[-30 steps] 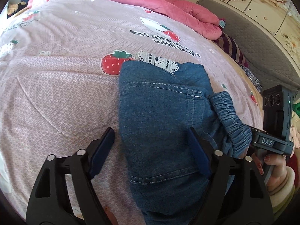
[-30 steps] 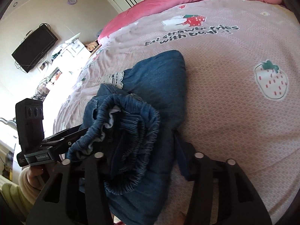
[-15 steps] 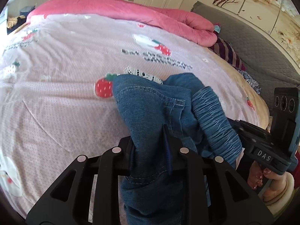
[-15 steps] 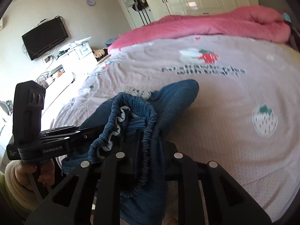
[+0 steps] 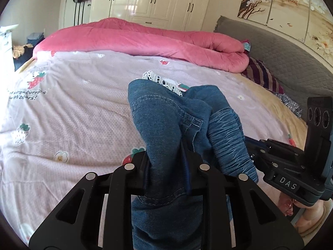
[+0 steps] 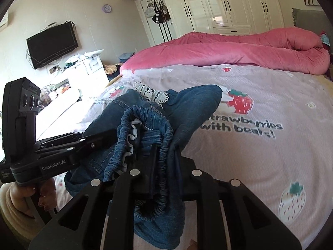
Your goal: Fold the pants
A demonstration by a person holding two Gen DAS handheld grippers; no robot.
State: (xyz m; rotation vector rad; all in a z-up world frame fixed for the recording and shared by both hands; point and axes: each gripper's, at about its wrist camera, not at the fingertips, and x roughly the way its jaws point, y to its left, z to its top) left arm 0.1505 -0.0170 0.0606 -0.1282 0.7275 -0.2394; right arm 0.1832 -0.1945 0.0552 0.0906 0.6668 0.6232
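On the left side of the room a black TV hangs on the wall, with a small round clock higher up. Bags hang on a rack by the tall white closets.

The left claw is closed tight on the blue jeans. Its two black fingers pinch a fold of the denim, and the hem hangs down below them. The jeans are bunched up and held above the pink bed sheet, which has strawberries printed on it. A strip of white lace shows at the far end of the jeans.

The right claw is closed too. It squeezes the stretchy waistband of the jeans. In the left view this claw sits at the right edge, next to the crinkly band.

A hand holds the handle of the left claw.

Farther back, a big pink blanket lies rolled across the bed. On the right is a grey headboard with a striped pillow beside it, and flower pictures hang above.
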